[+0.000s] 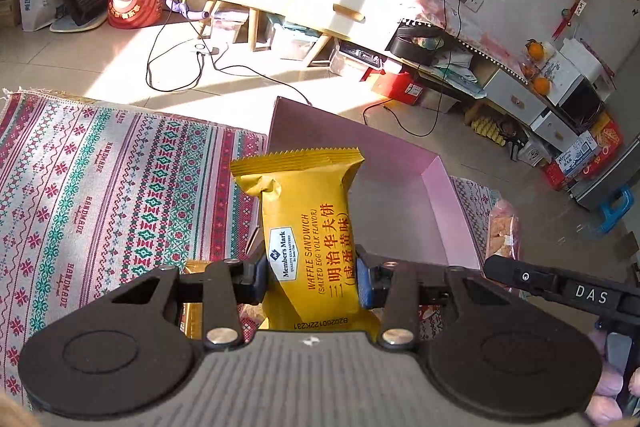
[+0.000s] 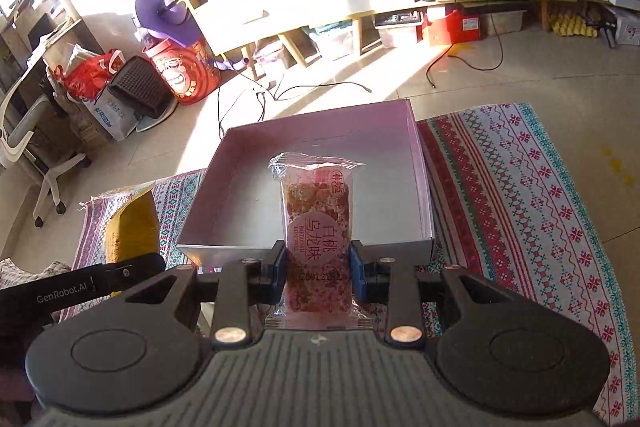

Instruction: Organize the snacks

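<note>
My left gripper (image 1: 310, 277) is clamped on a yellow waffle sandwich packet (image 1: 306, 227), held upright just beside the pink box (image 1: 440, 203). My right gripper (image 2: 318, 269) pinches a clear pink-labelled snack bar (image 2: 318, 223) in front of the box's near wall (image 2: 304, 253). The box sits on what looks like a patterned woven rug (image 2: 520, 195).

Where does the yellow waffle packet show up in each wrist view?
Left wrist: the yellow packet is centre frame, clamped in the left hand-held gripper, in front of the pink box.
Right wrist: the same packet is at the left edge, partly hidden by the other gripper's black bar, left of the box.
Shared landmark: the pink box on the patterned rug.
</note>
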The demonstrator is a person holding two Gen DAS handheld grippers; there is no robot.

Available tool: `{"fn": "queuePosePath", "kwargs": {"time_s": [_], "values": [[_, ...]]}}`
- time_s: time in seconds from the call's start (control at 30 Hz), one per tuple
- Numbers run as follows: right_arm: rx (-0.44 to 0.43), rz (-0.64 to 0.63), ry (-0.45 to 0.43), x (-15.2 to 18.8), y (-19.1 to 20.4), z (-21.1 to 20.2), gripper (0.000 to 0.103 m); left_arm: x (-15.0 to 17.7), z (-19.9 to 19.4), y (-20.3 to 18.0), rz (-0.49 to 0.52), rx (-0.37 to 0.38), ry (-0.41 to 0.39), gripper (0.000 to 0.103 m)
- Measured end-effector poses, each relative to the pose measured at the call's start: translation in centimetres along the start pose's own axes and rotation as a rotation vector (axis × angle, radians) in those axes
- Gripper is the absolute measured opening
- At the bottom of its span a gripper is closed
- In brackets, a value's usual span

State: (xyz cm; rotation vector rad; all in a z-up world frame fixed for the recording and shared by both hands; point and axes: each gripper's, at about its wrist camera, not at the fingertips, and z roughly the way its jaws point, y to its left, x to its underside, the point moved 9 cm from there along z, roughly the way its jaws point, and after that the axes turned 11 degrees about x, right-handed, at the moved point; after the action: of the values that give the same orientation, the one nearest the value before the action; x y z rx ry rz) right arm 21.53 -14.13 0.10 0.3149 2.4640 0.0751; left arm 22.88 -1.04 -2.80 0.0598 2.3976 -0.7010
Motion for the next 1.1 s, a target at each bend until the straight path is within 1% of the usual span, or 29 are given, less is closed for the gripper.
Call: {"fn": "queuePosePath", "kwargs": {"time_s": [0.1,0.3,0.47,0.6,0.77,0.83,0.87,0.9,0.93,0.97,1.1], "values": [[-0.004,0.02,-0.004,-1.2,-0.5,1.7,0.029,-1.6,2.1,0.3,0.002,-0.01,-0.006,0.047],[-0.016,0.031,-0.005,-2.4,-0.8,4.1,0.029,-3.3,5.7,-0.1,0.031,-0.013,-0.011,0.047],[-0.022,0.026,-0.01,-3.0,-0.6,5.3,0.029,-3.7,8.2,-0.8,0.06,-0.021,0.001,0.047],[-0.022,0.034,0.004,-3.1,-0.7,6.6,0.029,-3.5,10.1,-1.0,0.087,-0.045,0.027,0.047],[-0.009,0.037,0.014,-2.8,-0.9,7.2,0.029,-3.1,10.9,-0.8,0.112,-0.078,0.037,0.048],[-0.007,0.037,0.015,-2.8,-1.0,7.2,0.032,-3.3,11.0,-0.8,0.125,-0.09,0.034,0.049],[-0.005,0.044,0.014,-2.9,-1.1,7.1,0.033,-3.3,10.9,-0.9,0.131,-0.095,0.03,0.055],[-0.006,0.058,0.012,-3.0,-1.2,7.1,0.037,-3.5,10.7,-0.9,0.135,-0.094,0.028,0.061],[-0.011,0.066,0.009,-3.0,-1.3,6.9,0.046,-3.5,10.5,-1.1,0.138,-0.087,0.023,0.071],[-0.017,0.075,0.002,-3.1,-1.3,6.6,0.051,-3.5,10.1,-1.2,0.144,-0.081,0.018,0.076],[-0.011,0.083,-0.008,-3.2,-1.3,5.9,0.061,-3.6,8.9,-1.7,0.18,-0.088,0.003,0.084]]}}
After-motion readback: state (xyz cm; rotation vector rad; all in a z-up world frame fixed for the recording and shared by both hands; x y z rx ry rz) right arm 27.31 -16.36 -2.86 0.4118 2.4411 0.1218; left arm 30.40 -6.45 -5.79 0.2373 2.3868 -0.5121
